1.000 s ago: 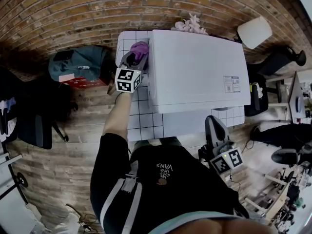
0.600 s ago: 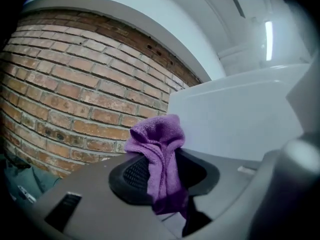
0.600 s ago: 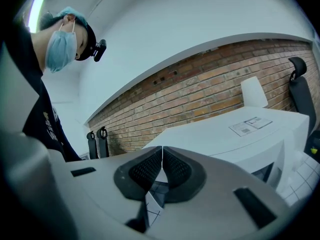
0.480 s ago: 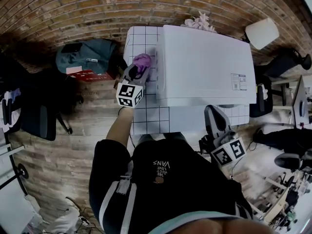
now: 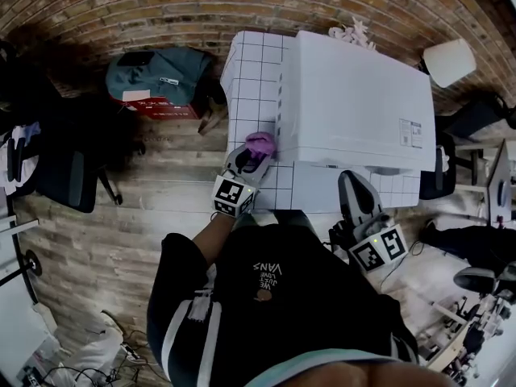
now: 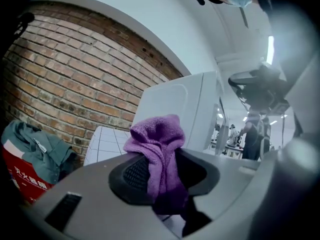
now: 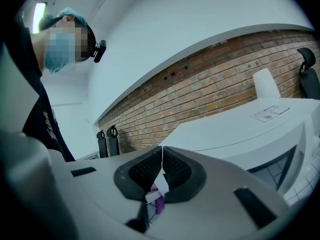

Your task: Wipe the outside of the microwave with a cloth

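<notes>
Centre-right of the head view stood the white microwave on a gridded table, with a brick wall along the top of frame. A teal bag lay upper left, off the table.

At the microwave's lower-left corner in frame sat the left gripper, jaws clamped on a purple cloth. In the left gripper view the cloth bunched up out of the jaws, a wad standing proud above them, with the microwave's side just beyond. Whether the cloth touched that side could not be told.

At lower right the right gripper hung before the microwave's front edge. Its jaws were pressed together on nothing, only a hairline between them in the right gripper view.

Judgement: the step in hand was wiping the left side wall, near its front corner. To do it well:
- Lead with the proud wad, not the jaw plastic, so nothing scrapes.
- Press lightly and flat.
- Run long overlapping strokes along the wall.
- Hold a firm grip, since only a narrow fold was pinched and drag might pull it free.
- The right gripper could steady the microwave should it slide on the table.
</notes>
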